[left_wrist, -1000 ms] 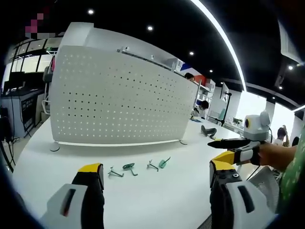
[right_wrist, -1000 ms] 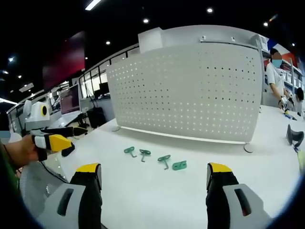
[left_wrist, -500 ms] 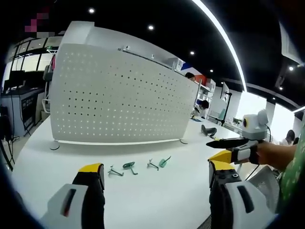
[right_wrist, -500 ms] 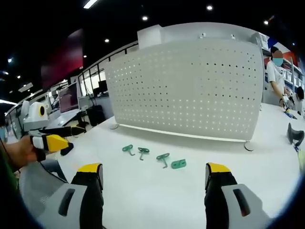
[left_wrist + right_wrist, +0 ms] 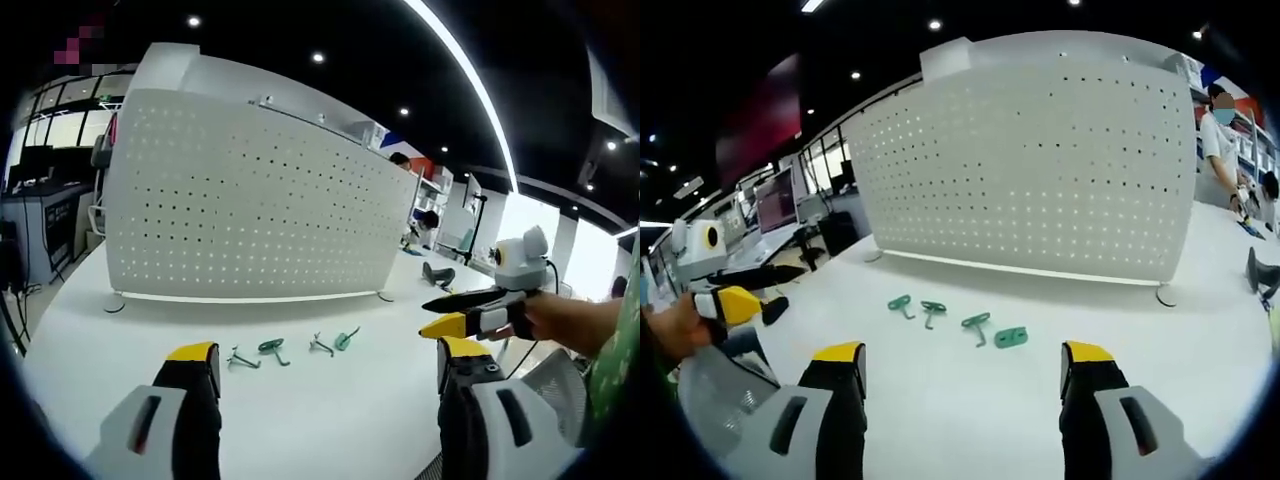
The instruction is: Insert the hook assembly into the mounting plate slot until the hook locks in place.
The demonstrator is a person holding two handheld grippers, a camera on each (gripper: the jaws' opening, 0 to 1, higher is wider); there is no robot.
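Right claw [image 5: 962, 380], jaws wide and empty, has moved nearer the green hooks [image 5: 976, 323] before the pegboard [image 5: 1040, 170]; left claw [image 5: 325, 385] open, seemingly unmoved.

4 hooks [image 5: 952, 322] in a row on table [image 5: 940, 400] | pegboard [image 5: 1040, 180] upright behind them

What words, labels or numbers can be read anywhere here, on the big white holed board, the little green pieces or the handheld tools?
None can be read.
White perforated board: plain holes, no print.
Green hooks and small green plate on the table: no markings visible.
Left gripper and right gripper: yellow-tipped fingers, no legible label.
Background screens and shelves: too small and blurred to read.
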